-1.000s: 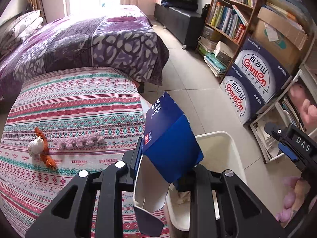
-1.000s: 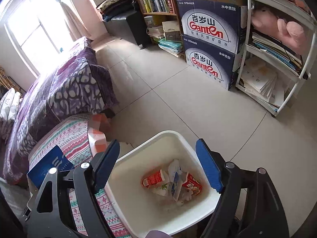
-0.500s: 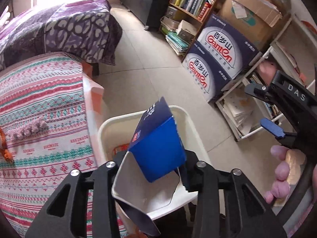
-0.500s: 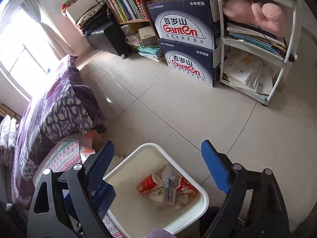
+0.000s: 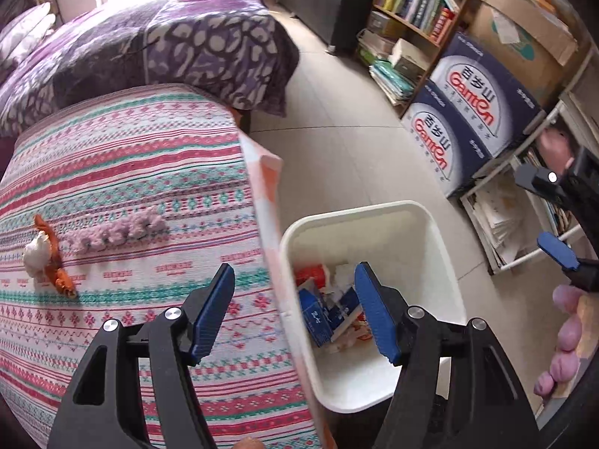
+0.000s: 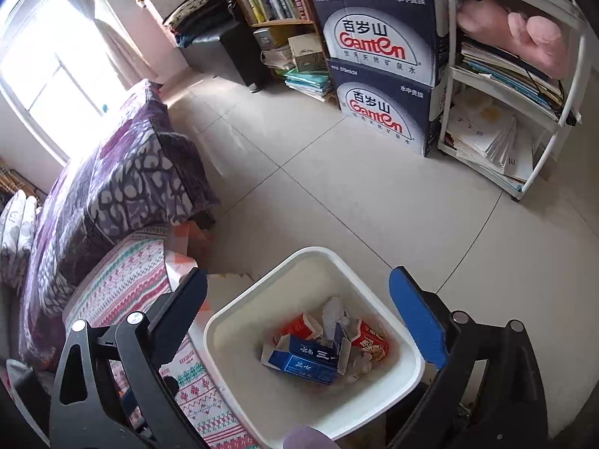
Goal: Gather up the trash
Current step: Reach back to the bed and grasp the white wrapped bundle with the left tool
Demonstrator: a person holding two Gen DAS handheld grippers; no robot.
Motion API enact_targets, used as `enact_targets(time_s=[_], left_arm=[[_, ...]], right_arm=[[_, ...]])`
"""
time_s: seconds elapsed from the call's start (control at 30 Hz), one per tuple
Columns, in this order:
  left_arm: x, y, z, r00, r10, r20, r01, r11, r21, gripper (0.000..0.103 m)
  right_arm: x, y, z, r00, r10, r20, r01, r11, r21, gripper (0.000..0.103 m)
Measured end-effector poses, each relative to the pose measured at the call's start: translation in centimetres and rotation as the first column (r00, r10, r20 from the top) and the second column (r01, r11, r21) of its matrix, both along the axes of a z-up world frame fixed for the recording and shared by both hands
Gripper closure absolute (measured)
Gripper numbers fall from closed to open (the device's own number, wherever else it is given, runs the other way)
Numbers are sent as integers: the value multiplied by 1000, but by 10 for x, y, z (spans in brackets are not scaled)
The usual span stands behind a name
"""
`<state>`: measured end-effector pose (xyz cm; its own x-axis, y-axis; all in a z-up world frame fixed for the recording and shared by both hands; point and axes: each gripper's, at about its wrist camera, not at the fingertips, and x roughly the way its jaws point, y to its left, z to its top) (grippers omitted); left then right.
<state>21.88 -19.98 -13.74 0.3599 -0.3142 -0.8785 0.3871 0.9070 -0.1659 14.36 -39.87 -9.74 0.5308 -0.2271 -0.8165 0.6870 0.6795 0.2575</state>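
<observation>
Left tongs (image 5: 294,308): yours, jaws parting, nothing between the pads; they hang above the near left rim of the bin, half over the striped counter (image 5: 123,172).

Right tongs (image 6: 299,321): jaws spreading wide, nothing held; they straddle the bin from above.

Item, white bin (image 5: 445,262): stands on the floor, touching the counter's edge, directly below both tongs. Contents: blue carton (image 6: 305,361), lying flat on top with its long axis running across the bin; beneath and beside it, red snack wrappers (image 6: 368,338) and crumpled white paper (image 6: 333,314). The carton is fully inside and free of both tongs.

Item, remaining candidates on the counter: a small white-and-orange scrap (image 5: 45,258) and a knobbly lilac strip (image 5: 119,230), lying up and to the left of your left tongs, strip's long axis roughly across the counter. Whether either is trash, I cannot tell.

Relation for your next reach, as I judge it: the left tongs are nearer these; the right tongs sit on the bin's far side.
</observation>
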Motion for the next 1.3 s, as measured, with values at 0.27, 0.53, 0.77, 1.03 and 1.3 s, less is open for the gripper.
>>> enact_targets(time_s=[0.27, 0.53, 0.77, 1.03, 1.3], left_arm=[[44, 88, -7, 982, 185, -34, -179, 974, 138, 35], [83, 183, -23, 976, 215, -25, -198, 933, 299, 35], [101, 235, -47, 971, 224, -87, -199, 952, 233, 36], [113, 248, -66, 968, 224, -114, -200, 961, 192, 43], [112, 275, -61, 957, 249, -147, -232, 965, 124, 52]], right_arm=[[33, 46, -10, 990, 128, -61, -128, 992, -4, 8], [60, 91, -19, 968, 229, -104, -232, 972, -20, 8], [77, 123, -29, 946, 289, -149, -297, 954, -37, 8], [92, 156, -45, 920, 342, -192, -355, 934, -37, 8], [102, 195, -60, 878, 418, -234, -438, 898, -37, 8]])
